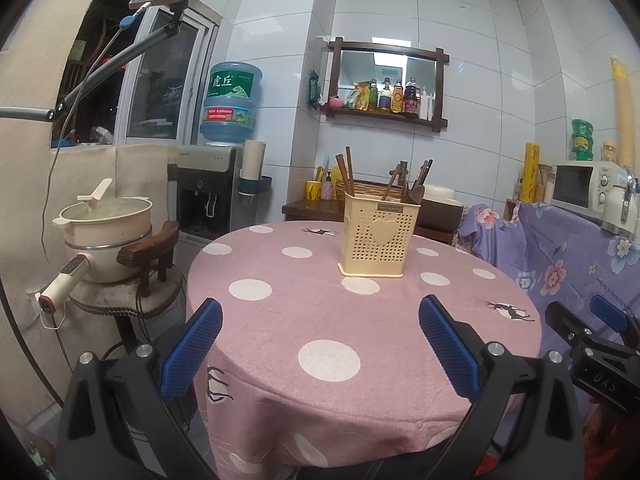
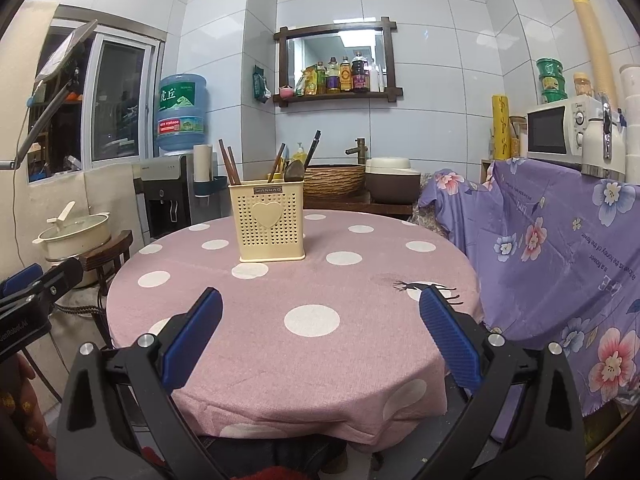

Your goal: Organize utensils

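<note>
Table: round, pink cloth (image 1: 360, 320) with white dots; bare apart from one item.
Holder: cream perforated caddy (image 1: 376, 236) with a heart on its front, upright on the far half of the table, roughly on the midline.
Utensils: all standing in the holder. Brown chopsticks (image 1: 345, 176) at its left end; dark-handled pieces and a wooden spoon (image 1: 416, 184) at its right end. None lying on the cloth.
Left gripper: (image 1: 320, 344) spread wide, nothing between the blue pads (image 1: 192, 348). It hangs over the near edge of the table, towards the table's left side.
Right gripper: (image 2: 320, 340) likewise parted, holding nothing; blue pads (image 2: 448, 340) over the near edge, towards the right side.
Holder vs left gripper: ahead and slightly right of its centre line, well apart, no contact.
Holder vs right gripper: ahead and slightly left of its centre line, well apart, no contact.
Grippers to each other: side by side; each shows at the edge of the other's view, right one (image 1: 592, 336) at the left camera's right edge, left one (image 2: 32, 296) at the right camera's left edge.
Surroundings: cream pot (image 1: 106, 232) on a stool left of the table; water dispenser (image 1: 216, 184) behind it; purple floral cover (image 2: 560, 248) to the right with a microwave (image 2: 554, 130) on top.
</note>
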Demonstrator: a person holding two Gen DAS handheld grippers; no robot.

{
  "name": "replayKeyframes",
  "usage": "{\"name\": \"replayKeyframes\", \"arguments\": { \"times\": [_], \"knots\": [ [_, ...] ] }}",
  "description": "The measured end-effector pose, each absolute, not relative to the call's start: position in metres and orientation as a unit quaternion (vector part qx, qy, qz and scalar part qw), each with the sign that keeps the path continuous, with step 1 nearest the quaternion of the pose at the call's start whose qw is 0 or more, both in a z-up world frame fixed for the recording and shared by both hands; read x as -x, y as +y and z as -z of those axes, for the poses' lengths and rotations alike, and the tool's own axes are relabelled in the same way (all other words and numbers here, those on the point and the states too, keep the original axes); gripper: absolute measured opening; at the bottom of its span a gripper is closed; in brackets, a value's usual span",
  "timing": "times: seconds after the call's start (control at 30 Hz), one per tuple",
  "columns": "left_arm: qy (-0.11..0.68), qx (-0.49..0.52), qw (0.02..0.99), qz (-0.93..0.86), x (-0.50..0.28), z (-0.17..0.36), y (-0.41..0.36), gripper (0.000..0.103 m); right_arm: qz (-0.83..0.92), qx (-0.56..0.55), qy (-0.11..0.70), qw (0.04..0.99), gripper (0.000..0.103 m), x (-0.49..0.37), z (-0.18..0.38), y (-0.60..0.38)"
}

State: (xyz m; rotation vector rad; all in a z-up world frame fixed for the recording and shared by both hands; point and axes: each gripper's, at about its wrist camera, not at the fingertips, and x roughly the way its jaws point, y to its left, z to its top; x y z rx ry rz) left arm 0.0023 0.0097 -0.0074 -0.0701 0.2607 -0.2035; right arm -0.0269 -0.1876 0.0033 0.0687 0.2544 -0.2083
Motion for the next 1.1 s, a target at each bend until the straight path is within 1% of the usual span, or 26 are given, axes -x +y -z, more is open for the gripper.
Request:
{"name": "replayKeyframes", "arguments": {
  "times": [1.1],
  "knots": [
    [0.133, 0.025, 0.985, 0.104, -0.0014, 0.0071, 0.0057, 0.098, 0.102, -0.034, 0.129, 0.986, 0.097, 0.0261, -0.0019, -0.1877]
  ]
}}
